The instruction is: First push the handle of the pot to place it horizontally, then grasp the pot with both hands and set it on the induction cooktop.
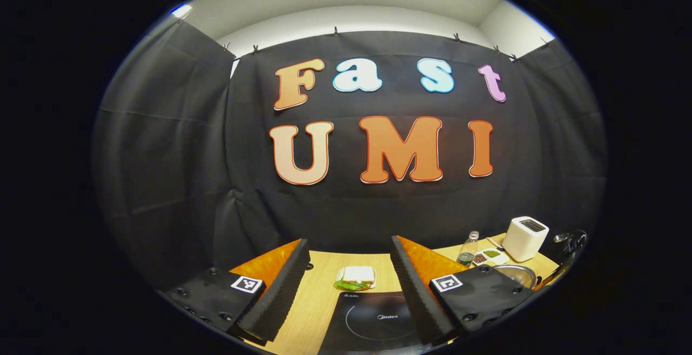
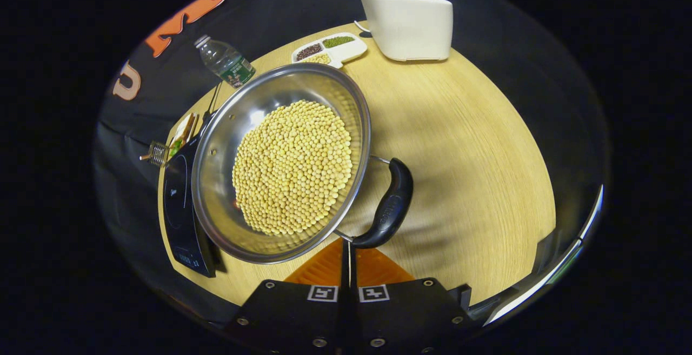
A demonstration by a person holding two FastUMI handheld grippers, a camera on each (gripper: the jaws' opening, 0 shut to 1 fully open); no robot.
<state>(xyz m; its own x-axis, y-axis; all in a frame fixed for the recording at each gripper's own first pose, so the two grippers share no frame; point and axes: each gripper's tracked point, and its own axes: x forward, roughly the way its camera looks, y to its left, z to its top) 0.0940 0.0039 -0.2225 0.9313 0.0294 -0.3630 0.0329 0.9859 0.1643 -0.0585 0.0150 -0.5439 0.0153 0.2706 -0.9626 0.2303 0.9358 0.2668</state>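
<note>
A steel pot (image 2: 227, 155) full of yellow soybeans stands on the wooden table (image 2: 465, 144), right beside the black induction cooktop (image 2: 181, 203). Its black loop handle (image 2: 390, 203) points toward me. My right gripper (image 2: 346, 247) is shut, and its tips sit at the lower end of that handle, where the wire meets the rim. In the left gripper view, my left gripper (image 1: 350, 247) is open and empty above the cooktop (image 1: 373, 320). The pot's rim (image 1: 516, 274) shows past its right finger.
A white toaster (image 2: 408, 22), a divided tray of beans (image 2: 330, 49) and a water bottle (image 2: 224, 63) stand at the back of the table. A sandwich on a plate (image 1: 357, 278) lies behind the cooktop. A coiled metal piece (image 2: 155, 153) sticks out past the pot's far rim.
</note>
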